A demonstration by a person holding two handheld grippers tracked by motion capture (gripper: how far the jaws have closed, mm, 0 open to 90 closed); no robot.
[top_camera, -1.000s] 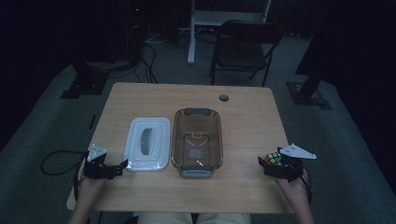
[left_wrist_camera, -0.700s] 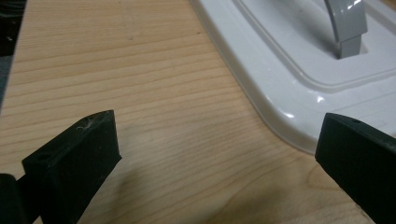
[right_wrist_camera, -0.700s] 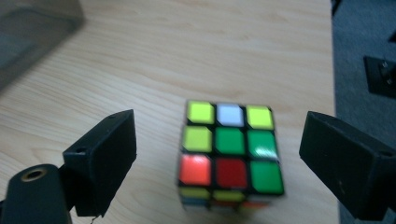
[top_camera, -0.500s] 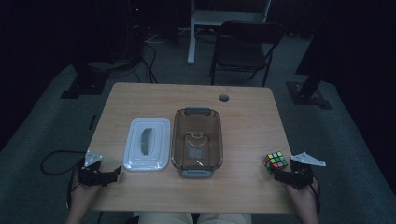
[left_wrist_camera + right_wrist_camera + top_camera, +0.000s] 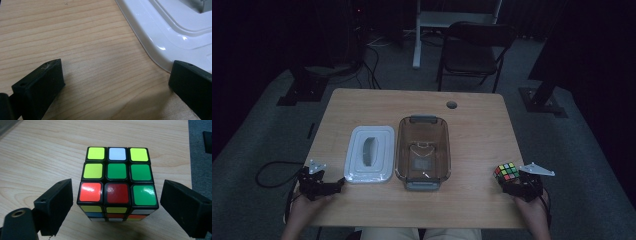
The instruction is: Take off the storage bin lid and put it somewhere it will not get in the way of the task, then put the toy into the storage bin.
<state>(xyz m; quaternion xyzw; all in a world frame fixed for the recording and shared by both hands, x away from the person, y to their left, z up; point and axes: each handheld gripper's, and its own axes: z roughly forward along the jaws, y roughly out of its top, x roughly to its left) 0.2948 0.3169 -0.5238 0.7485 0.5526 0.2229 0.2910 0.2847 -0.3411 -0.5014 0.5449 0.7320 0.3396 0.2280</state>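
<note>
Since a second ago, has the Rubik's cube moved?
No. The Rubik's cube sits equally far right of the brown container; the right gripper backed off.

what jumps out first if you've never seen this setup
The colourful puzzle cube near the table's right front edge, sitting between the open jaws of the right gripper without touching them. Next, mid-table, the clear brown container with its white lid lying beside it, left gripper open nearby.

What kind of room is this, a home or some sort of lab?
Probably a lab or recording studio, not a home. A lone wooden table stands on grey carpet amid dark surroundings, with stand bases and loose cables on the floor and a folding chair behind.
</note>
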